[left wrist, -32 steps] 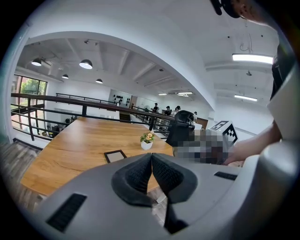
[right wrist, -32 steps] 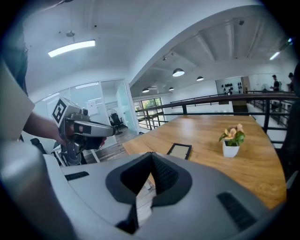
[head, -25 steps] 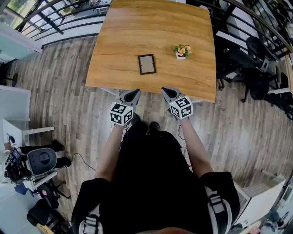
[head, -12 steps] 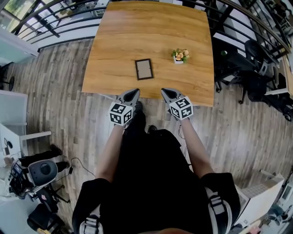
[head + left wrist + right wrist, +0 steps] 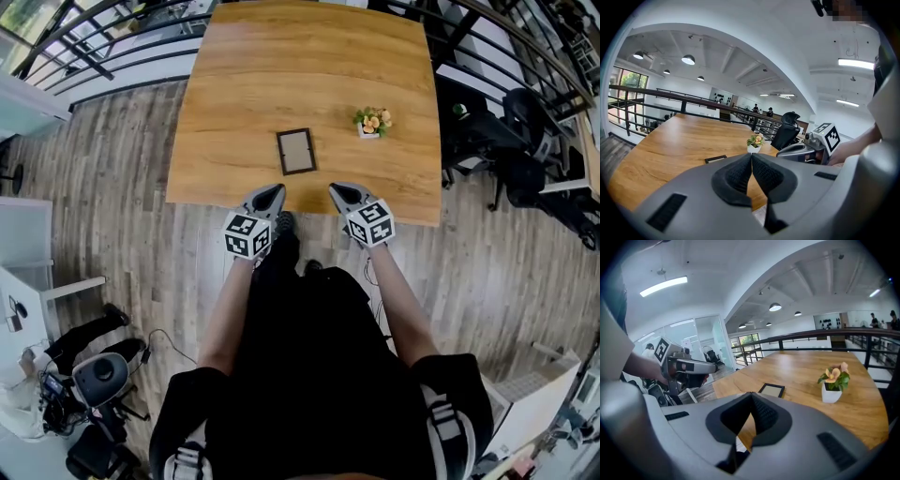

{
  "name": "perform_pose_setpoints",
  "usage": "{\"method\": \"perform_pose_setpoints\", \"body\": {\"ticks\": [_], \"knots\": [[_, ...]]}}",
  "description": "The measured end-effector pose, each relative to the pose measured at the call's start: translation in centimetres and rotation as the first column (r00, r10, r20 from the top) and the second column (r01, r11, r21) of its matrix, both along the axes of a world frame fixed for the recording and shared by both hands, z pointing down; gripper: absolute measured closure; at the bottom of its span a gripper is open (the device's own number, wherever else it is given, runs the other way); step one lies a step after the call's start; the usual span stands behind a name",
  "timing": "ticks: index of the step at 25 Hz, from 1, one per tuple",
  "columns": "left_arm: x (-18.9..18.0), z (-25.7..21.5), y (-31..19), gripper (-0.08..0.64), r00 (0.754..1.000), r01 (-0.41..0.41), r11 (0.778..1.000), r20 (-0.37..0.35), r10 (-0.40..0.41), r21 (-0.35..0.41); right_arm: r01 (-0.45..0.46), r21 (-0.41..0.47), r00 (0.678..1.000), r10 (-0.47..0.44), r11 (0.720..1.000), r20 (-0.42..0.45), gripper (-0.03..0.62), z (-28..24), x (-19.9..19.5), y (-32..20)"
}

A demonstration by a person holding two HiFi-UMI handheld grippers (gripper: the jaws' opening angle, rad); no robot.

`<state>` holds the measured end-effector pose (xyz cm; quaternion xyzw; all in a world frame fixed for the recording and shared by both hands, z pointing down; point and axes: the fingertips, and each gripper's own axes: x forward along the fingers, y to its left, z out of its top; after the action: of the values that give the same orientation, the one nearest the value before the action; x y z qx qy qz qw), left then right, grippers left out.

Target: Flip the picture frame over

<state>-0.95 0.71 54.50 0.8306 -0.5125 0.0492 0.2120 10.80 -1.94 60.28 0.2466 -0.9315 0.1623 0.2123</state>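
Open-plan office with a grey-brown plank floor (image 5: 122, 216), a black railing (image 5: 89, 47) behind and dark office chairs (image 5: 525, 141) on the right. A wooden table (image 5: 309, 66) fills the upper middle of the head view. The picture frame (image 5: 296, 151) lies flat on the table, close to the near edge and a bit left of centre. It has a dark border with a pale panel facing up, and nothing touches it. A small white pot with flowers (image 5: 372, 123) stands upright to the frame's right, apart from it and slightly further back. The left gripper (image 5: 274, 189) is at the near table edge just below the frame, its tip about at the edge. Its jaws are pressed together with nothing between them, as the left gripper view plainly shows, with the frame lying on the table beyond the tips. The right gripper (image 5: 338, 188) is at the same edge, to the right of the frame and below the flower pot. Its jaws are also closed tight and empty. The two grippers sit side by side, both pointing toward the table and tilted a little down, and the frame lies ahead of the gap between them. The person wears black, with bare forearms reaching forward.
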Motion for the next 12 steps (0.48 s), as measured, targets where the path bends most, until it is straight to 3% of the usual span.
{"method": "perform_pose_setpoints", "body": {"ticks": [12], "knots": [[-3.3, 1.5, -5.9, 0.54, 0.998, -0.062, 0.997, -0.017, 0.061, -0.048, -0.049, -0.046, 0.999, 0.048, 0.998, -0.016, 0.584, 1.2, -3.8, -5.1]]}}
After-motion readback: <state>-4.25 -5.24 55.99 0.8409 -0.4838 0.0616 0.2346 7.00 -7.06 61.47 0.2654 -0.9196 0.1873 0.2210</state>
